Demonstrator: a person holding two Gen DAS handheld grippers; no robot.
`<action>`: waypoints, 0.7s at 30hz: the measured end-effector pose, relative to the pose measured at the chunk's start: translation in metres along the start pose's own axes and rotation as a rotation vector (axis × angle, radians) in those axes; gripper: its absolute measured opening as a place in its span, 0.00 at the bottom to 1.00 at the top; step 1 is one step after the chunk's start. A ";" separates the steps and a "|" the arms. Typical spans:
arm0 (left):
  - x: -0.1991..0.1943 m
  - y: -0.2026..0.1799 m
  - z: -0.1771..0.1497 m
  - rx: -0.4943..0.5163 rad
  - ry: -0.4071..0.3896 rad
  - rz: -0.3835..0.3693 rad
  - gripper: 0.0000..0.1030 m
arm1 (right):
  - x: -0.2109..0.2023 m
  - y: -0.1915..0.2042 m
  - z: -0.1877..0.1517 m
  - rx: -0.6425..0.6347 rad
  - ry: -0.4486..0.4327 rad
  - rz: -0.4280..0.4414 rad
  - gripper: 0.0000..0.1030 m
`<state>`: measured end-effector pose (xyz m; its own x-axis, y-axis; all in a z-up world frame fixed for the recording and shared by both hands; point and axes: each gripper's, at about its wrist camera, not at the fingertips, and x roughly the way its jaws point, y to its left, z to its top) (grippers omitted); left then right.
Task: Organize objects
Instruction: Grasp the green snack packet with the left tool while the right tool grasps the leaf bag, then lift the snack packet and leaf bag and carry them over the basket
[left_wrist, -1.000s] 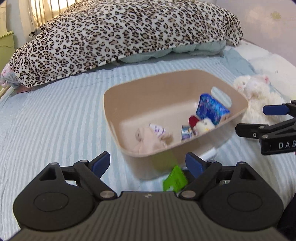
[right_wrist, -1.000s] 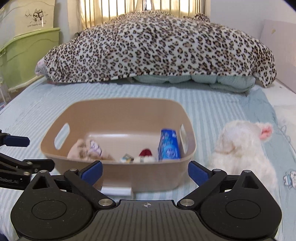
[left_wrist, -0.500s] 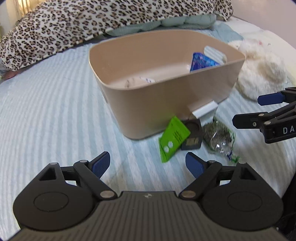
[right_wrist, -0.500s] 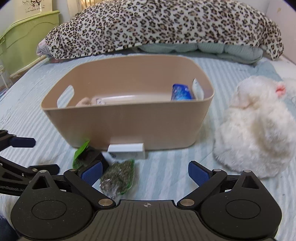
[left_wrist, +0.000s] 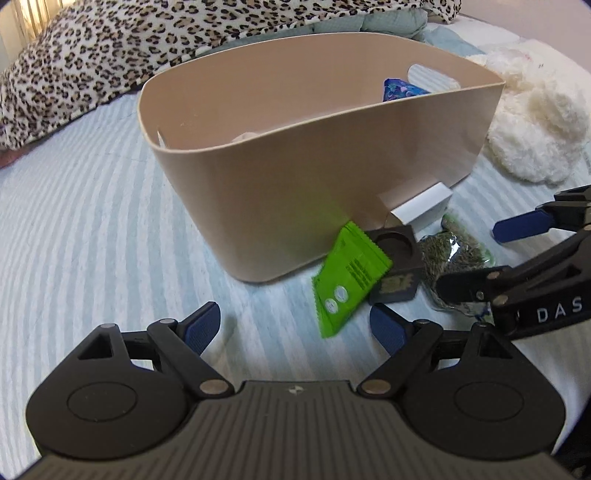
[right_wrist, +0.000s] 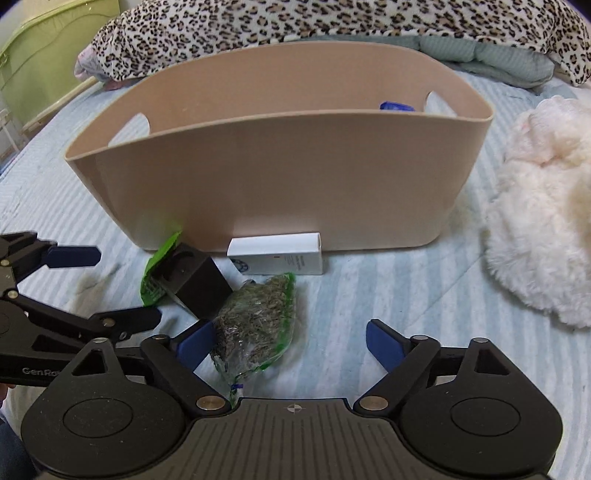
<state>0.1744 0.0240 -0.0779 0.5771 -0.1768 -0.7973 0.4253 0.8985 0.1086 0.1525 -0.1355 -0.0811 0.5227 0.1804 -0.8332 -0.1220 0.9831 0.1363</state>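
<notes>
- Right wrist view: beige basket (right_wrist: 280, 177) stands on the striped bed (right_wrist: 369, 295); white box (right_wrist: 275, 254) lies against its front wall, beside a black block (right_wrist: 201, 280), green packet (right_wrist: 157, 266) and bag of dried herbs (right_wrist: 255, 321).
- Right tongs (right_wrist: 290, 345) gape empty, one fingertip touching the herb bag.
- Left tongs (left_wrist: 295, 326) gape empty near the packet.
- White plush (right_wrist: 543, 229) lies right of the basket.
- Leopard blanket (right_wrist: 295, 22) is heaped behind; green cabinet (right_wrist: 44, 62) stands far left.
</notes>
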 end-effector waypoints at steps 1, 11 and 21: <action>0.002 -0.001 0.001 0.007 -0.004 0.007 0.86 | 0.002 0.000 0.000 0.002 0.005 0.000 0.82; 0.017 -0.008 0.010 -0.008 0.005 -0.120 0.34 | 0.002 -0.001 -0.002 -0.009 -0.002 0.059 0.41; 0.005 -0.017 0.005 -0.010 0.002 -0.112 0.23 | -0.005 0.007 -0.014 -0.027 -0.022 0.088 0.15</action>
<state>0.1736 0.0061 -0.0805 0.5252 -0.2756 -0.8051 0.4802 0.8771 0.0129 0.1376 -0.1300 -0.0833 0.5275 0.2667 -0.8066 -0.1906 0.9624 0.1936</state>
